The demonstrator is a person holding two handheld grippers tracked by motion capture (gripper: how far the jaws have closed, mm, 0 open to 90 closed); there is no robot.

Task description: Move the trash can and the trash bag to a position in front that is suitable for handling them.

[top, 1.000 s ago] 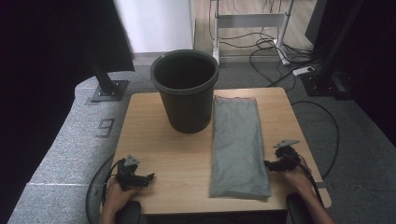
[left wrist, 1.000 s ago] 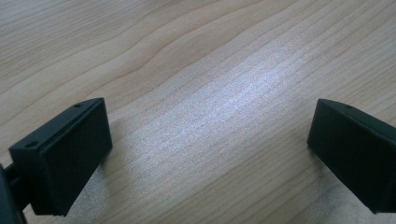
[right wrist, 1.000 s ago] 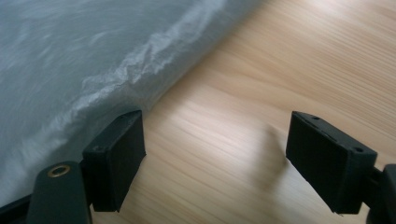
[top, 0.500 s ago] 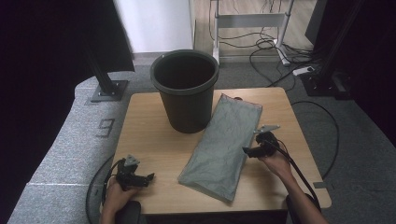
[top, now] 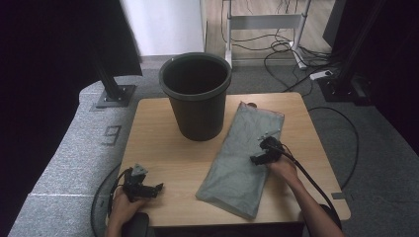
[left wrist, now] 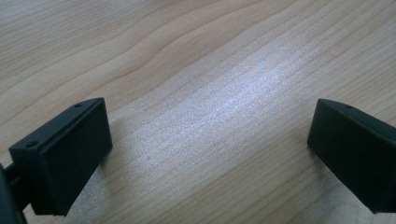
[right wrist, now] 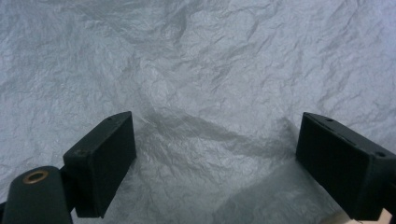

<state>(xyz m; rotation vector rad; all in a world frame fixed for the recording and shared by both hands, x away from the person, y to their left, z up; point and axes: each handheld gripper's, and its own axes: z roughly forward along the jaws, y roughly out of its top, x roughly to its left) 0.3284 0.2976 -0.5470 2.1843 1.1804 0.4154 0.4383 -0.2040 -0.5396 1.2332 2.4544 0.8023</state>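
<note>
- Right gripper (top: 259,154) sits over the grey plastic bag (top: 242,158), jaws wide apart, nothing clamped; in the right gripper view both jaws hang just above the crinkled film (right wrist: 205,93).
- Bag is folded flat on the right half of the wooden table (top: 163,153), lying slantwise: far end up near the table's far right, near end at the near edge toward the middle.
- Long axis runs far-right to near-left, so it is not square to the table edges.
- Gripper is over the bag's right long edge, roughly mid-length, coming in from the right side; bag body spreads left of the jaws.
- Cannot tell if the jaws touch the film or just hover; shadow under them is tight, so very close.
- Right hand is clearly the nearer one to the bag; judgement: any pinch or drag of the bag falls to it.
- Black bucket (top: 196,94) stands upright at far centre, open mouth up, just left of the bag's far end; cannot tell if they touch.
- Judgement: bag probably goes into or lines the bucket, so the move would run far and left from the gripper.
- Left gripper (top: 149,188) rests at the near left corner, well apart from the bag, jaws spread with bare wood between them (left wrist: 210,121), holding nothing.
- Cables (top: 316,177) trail off the near edge from each gripper.
</note>
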